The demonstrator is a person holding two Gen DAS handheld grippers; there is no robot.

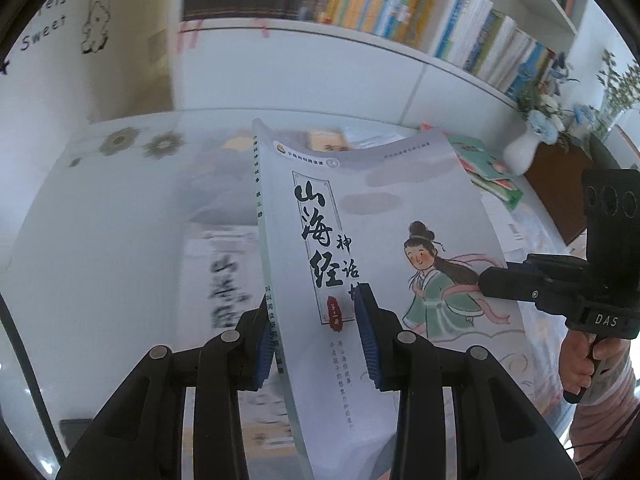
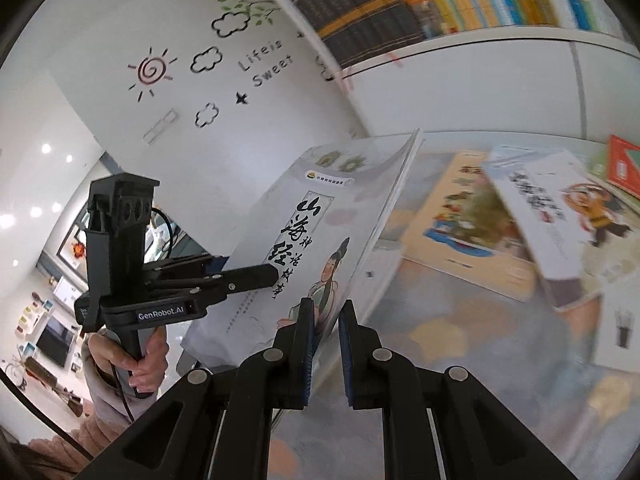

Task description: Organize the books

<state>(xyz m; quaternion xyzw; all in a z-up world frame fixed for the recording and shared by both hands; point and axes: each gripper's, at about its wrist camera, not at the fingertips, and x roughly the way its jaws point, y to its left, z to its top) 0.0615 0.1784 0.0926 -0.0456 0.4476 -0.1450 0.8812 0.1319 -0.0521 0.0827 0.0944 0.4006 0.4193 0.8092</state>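
With both the left gripper (image 1: 316,340) and right gripper (image 2: 325,350) clamped on the pale storybook (image 1: 380,216), move them together so it doesn't bend.

We see the book (image 1: 384,216) above the surface (image 1: 100,216), other books (image 2: 472,220) on it, shelves (image 1: 420,12) behind, a vase (image 1: 522,152) right.

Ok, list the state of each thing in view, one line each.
Grey book: lifted off the table, tilted, held by both tools.
Left tool: shut on the spine edge.
Right tool: shut on the opposite edge.
Books on table: lying flat, scattered.
Shelf books: standing upright.
Vase: upright, holding flowers.
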